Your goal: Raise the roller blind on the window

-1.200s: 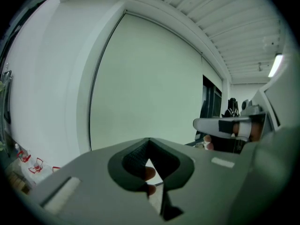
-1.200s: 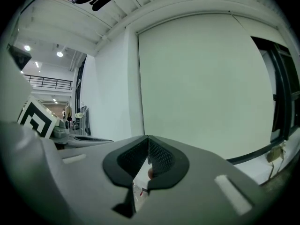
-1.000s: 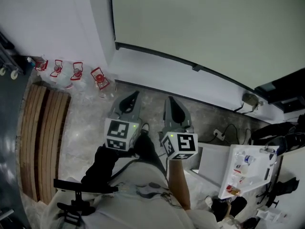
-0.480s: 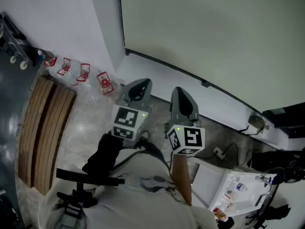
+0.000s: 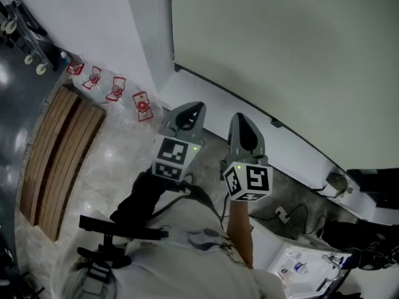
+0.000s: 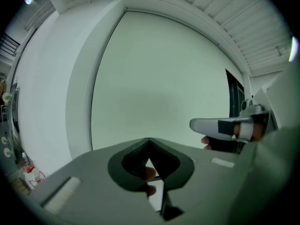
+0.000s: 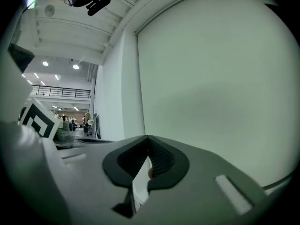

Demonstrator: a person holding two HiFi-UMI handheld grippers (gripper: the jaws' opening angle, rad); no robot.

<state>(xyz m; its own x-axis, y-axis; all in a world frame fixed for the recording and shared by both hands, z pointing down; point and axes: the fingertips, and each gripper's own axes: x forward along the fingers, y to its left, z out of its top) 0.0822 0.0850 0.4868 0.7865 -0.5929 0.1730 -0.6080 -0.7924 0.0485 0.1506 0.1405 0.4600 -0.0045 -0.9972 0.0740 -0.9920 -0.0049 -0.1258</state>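
Here left gripper (image 5: 194, 110), right gripper (image 5: 240, 118), fingers (image 7: 201, 172) pressed together (both empty), before roller blind (image 5: 287, 48); bottles (image 5: 116, 88) along wall (image 5: 106, 23)

A white wall (image 5: 112, 36) meets a glossy mottled floor (image 5: 115, 164), with wooden slats (image 5: 53, 154) at left.

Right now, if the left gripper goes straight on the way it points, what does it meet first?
Most likely the blind: lowered, it fills the view dead ahead of the left gripper, whose jaws are shut. Nothing shows in between, though how far off it hangs is hard to judge.
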